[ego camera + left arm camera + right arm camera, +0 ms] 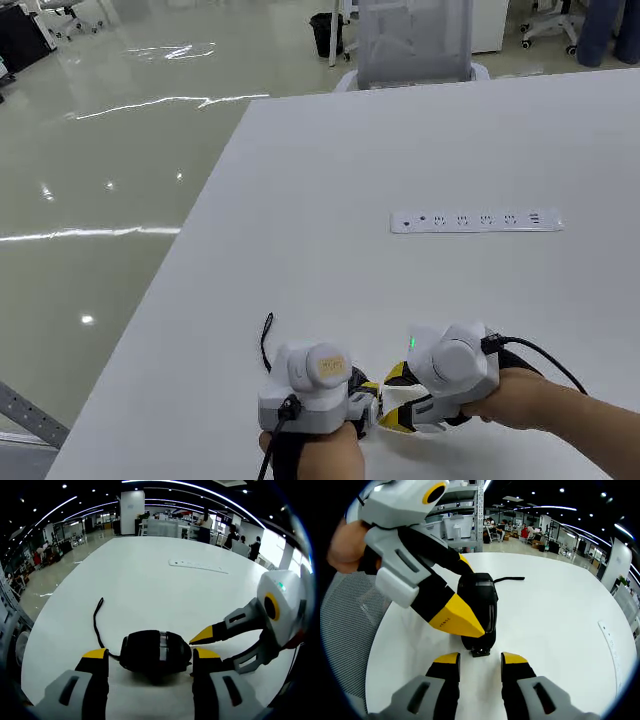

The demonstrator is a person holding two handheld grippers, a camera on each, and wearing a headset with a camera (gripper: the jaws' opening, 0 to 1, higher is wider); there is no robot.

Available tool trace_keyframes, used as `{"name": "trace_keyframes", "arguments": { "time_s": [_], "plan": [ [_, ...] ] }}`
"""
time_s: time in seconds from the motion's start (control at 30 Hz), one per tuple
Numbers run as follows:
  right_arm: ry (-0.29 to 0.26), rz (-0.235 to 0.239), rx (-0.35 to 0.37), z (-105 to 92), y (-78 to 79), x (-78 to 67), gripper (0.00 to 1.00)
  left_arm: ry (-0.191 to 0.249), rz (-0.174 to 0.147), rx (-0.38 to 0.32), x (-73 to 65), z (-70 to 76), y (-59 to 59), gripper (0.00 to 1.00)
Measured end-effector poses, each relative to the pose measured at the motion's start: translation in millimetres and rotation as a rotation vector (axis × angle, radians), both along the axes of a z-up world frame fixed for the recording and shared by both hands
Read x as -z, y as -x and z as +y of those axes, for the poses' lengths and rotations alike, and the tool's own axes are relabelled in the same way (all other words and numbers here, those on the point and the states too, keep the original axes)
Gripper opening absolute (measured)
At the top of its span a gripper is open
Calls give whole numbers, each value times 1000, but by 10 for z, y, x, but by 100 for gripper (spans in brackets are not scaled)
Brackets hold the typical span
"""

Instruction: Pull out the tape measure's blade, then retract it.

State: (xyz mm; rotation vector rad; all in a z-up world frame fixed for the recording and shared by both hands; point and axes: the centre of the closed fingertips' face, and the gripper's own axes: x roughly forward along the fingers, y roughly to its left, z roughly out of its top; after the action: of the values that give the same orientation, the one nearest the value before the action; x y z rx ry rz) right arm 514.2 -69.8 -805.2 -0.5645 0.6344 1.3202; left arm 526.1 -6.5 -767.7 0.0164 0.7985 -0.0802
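The black tape measure [156,650] sits on the near edge of the white table [400,150], grasped between the left gripper [150,654]'s yellow-tipped jaws, with its wrist strap [97,620] trailing to the left. The right gripper [480,659] faces it from the right with its jaws parted. The tape's blade tab [479,652] lies just ahead of their gap.

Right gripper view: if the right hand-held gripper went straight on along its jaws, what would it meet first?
Most likely the black tape measure. A small tab on its near end lies just ahead of the right hand-held gripper, in line with the gap between its open jaws. How far ahead is hard to judge.
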Motion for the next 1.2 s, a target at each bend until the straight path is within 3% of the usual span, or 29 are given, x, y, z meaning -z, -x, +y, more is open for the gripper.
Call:
{"name": "trace_keyframes", "arguments": {
  "time_s": [0.43, 0.57, 0.67, 0.73, 0.83, 1.0, 1.1, 1.17, 1.2],
  "plan": [
    [-9, 0, 71, -159, 39, -91, 37, -21, -16, 159, -90, -29, 32, 66],
    [-19, -2, 98, -194, 55, -149, 39, -10, -8, 201, -73, -21, 63, 66],
    [-33, -5, 118, -210, 78, -191, 40, -19, 1, 261, -54, -45, 88, 67],
    [-39, -10, 130, -237, 89, -210, 41, 2, 6, 316, -38, -97, 117, 67],
    [-51, -1, 162, -287, 99, -235, 42, -19, -5, 340, -50, -65, 124, 67],
    [-71, -4, 207, -378, 117, -283, 44, 2, -2, 396, -64, -72, 146, 70],
    [-75, -8, 223, -426, 140, -314, 45, 38, 6, 447, -68, -123, 179, 69],
    [-77, -8, 237, -468, 154, -333, 46, 11, 3, 473, -64, -94, 180, 70],
    [-82, -10, 245, -491, 164, -352, 47, 29, 9, 491, -69, -114, 201, 70]
  ]
}}
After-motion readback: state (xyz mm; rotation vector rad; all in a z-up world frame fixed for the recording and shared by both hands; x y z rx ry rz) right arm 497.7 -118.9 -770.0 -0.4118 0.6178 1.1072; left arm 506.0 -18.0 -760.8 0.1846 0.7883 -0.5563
